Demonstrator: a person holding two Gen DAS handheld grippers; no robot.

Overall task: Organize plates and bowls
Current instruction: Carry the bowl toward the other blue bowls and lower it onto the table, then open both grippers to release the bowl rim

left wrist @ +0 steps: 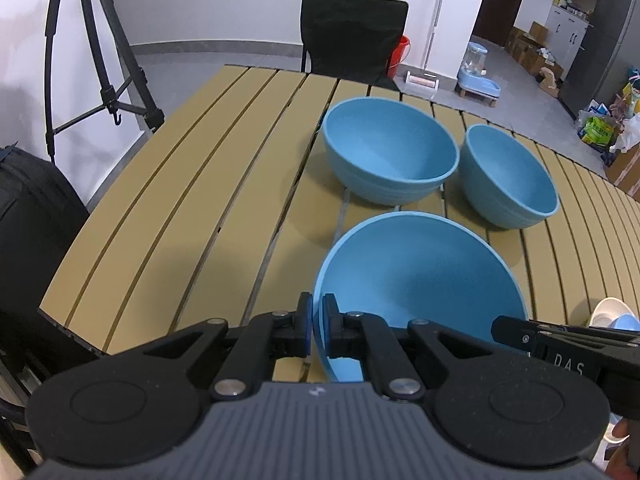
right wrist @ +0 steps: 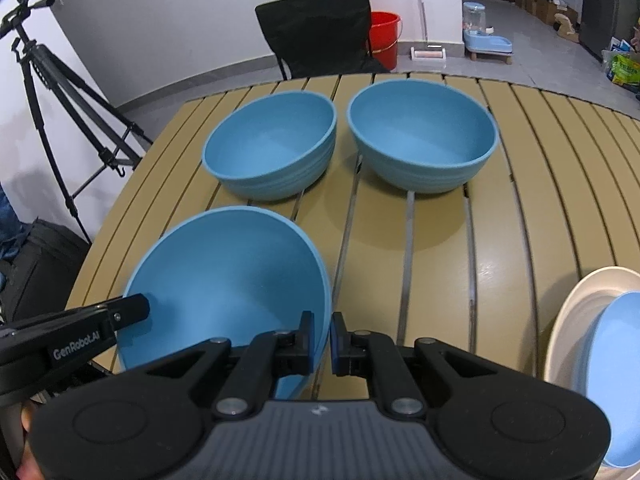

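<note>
A large blue bowl hangs tilted just above the tan slatted table, held from both sides. My left gripper is shut on its left rim, and my right gripper is shut on its right rim. Two more blue bowls stand upright side by side farther back, a wider bowl and a second bowl. At the near right, a white plate carries a blue dish.
A black chair stands behind the table's far edge with a red bucket beside it. A tripod and a black bag stand off the table's left edge.
</note>
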